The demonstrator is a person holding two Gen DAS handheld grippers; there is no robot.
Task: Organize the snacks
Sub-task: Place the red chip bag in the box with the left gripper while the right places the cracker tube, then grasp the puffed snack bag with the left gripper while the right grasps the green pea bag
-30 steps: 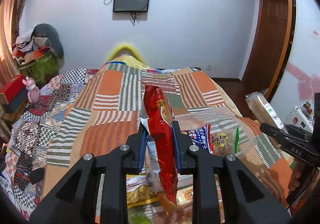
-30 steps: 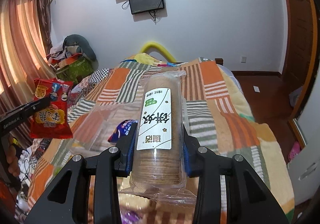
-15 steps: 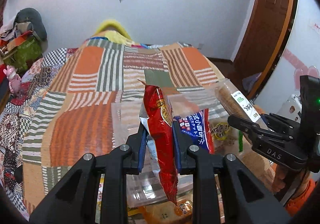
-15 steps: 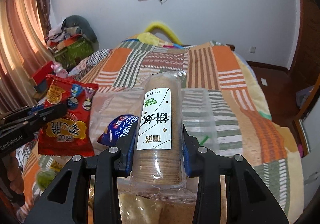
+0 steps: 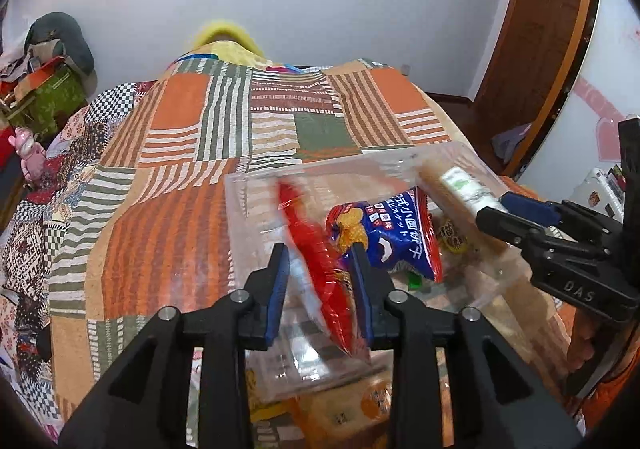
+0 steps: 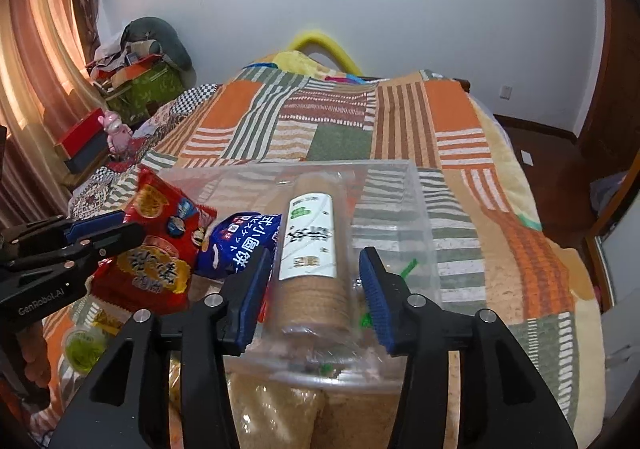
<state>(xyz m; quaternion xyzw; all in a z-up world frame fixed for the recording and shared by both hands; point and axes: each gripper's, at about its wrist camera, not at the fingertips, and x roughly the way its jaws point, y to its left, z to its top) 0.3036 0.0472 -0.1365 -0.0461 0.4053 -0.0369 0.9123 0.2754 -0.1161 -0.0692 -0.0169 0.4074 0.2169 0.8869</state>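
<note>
Now the red snack bag sits between the fingers of the left gripper, above the clear plastic box. The jaws stand apart, with a gap on the left side of the bag; the bag is blurred, so it is hard to say if the right pad touches it. From the right wrist view the same bag shows its front, tilted, at the left wall of the box.

The round biscuit pack with a white label lies between the fingers of the right gripper, inside the box. These jaws are also wide, and neither pad presses on the pack. In the left wrist view the pack is near the right wall of the box, in front of the right gripper.

A blue snack bag stands in the box between the red bag and the biscuit pack. The box rests near the front edge of the bed, on a patchwork blanket. More snacks lie before it, among them a small green cup.
</note>
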